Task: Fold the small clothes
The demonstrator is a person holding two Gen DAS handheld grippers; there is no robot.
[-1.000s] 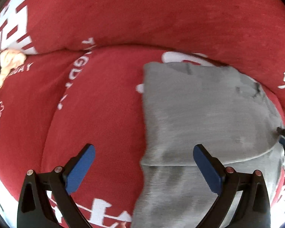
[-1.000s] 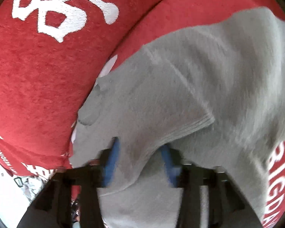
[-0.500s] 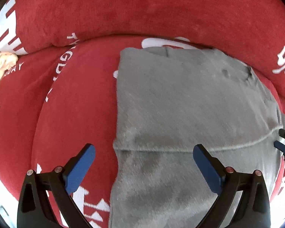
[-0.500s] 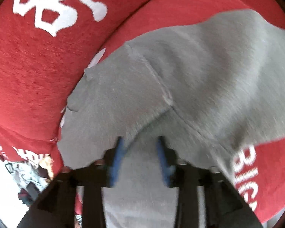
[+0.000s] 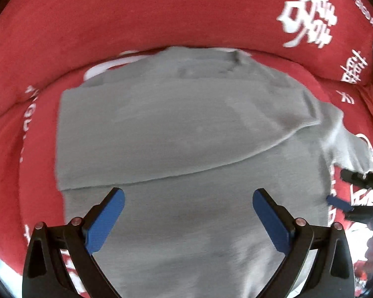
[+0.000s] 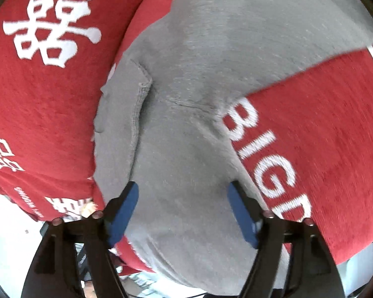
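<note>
Hovering over the folded grey garment on the red cushion, my left gripper gapes empty; my right gripper is opening, cloth released.

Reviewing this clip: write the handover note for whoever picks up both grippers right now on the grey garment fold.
Left gripper: open, empty, hanging over the grey garment.
Right gripper: jaws opening, pads off the cloth, nothing gripped.
Garment lies flat on the red cushion with white lettering, its top part folded down over the lower part; fold edge runs across the middle.
Done: one fold laid.
Left: likely further folds, then tidying the flap sticking out at the right side.
</note>
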